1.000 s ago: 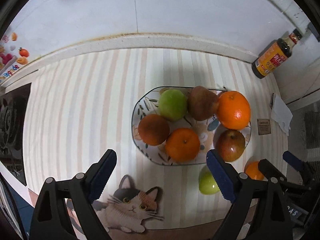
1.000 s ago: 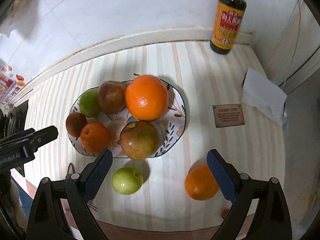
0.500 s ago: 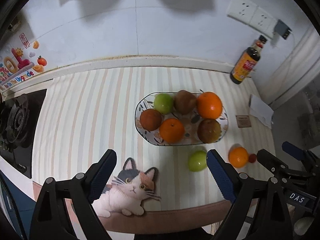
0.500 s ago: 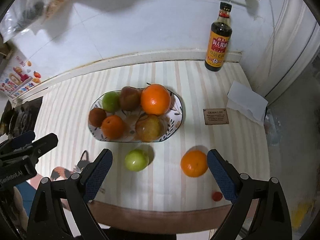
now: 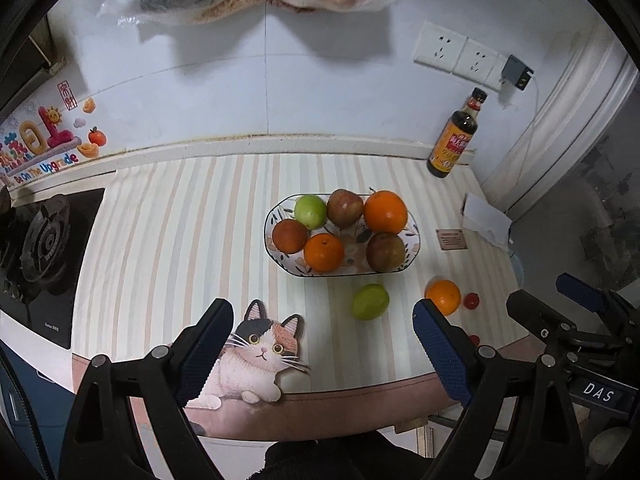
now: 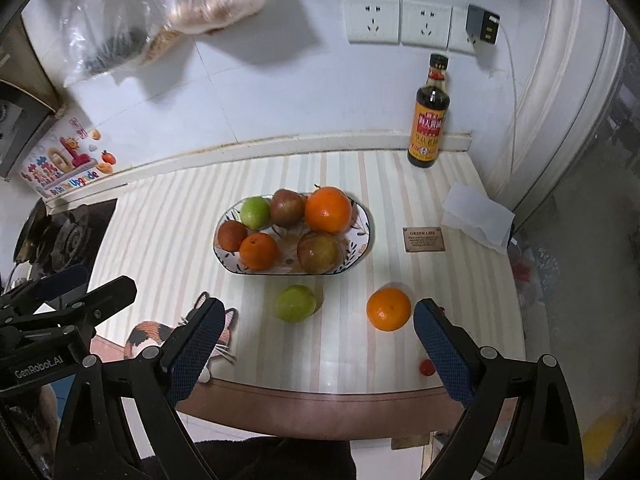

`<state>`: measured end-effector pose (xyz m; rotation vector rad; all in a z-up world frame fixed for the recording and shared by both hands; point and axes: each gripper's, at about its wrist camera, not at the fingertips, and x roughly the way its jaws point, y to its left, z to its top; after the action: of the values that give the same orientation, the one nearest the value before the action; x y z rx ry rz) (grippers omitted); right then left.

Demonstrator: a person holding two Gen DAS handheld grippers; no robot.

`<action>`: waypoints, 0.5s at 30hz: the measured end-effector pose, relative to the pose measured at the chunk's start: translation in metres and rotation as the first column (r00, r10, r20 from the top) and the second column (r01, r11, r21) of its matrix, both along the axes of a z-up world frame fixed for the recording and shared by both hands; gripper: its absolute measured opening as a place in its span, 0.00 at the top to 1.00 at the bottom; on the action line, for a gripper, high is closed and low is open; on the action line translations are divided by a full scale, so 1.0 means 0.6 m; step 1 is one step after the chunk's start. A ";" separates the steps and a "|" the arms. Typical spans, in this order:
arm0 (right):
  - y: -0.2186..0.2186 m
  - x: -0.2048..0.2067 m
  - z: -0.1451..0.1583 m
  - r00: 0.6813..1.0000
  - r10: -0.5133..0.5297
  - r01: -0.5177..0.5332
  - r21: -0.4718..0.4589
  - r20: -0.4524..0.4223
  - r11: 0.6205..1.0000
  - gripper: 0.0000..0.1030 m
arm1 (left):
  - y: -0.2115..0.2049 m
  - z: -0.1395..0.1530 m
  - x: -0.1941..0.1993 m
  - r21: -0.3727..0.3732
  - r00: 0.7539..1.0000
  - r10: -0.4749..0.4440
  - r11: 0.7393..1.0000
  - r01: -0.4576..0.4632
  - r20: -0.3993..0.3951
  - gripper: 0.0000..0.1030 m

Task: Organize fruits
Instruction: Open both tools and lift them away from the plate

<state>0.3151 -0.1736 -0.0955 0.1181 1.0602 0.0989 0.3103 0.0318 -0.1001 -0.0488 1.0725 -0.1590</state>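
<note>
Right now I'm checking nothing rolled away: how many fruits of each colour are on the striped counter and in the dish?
Round orange fruits: 3
Round green fruits: 2
Reddish-brown fruits: 3
Small red fruits: 2
Total: 10

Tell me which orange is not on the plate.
The small orange on the striped counter, right of the loose green fruit. The other two oranges sit on the plate.
</note>
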 end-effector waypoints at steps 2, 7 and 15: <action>-0.001 -0.008 0.011 1.000 0.000 0.000 0.003 0.010 1.000 0.05 | 0.000 0.008 -0.007 -0.014 1.000 0.004 1.000 -0.004 0.000 0.11; -0.006 -0.024 0.035 1.000 -0.008 0.007 0.021 0.027 1.000 0.05 | 0.004 0.032 -0.022 -0.029 0.999 0.020 0.999 -0.020 0.024 0.11; -0.012 -0.022 0.045 0.999 -0.014 0.012 0.042 0.043 0.999 0.05 | 0.001 0.046 -0.020 -0.025 0.999 0.028 0.999 -0.027 0.042 0.11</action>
<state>0.3020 -0.1810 -0.0687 0.1600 1.0139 0.1111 0.2982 0.0327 -0.0724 -0.0817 1.0277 -0.1472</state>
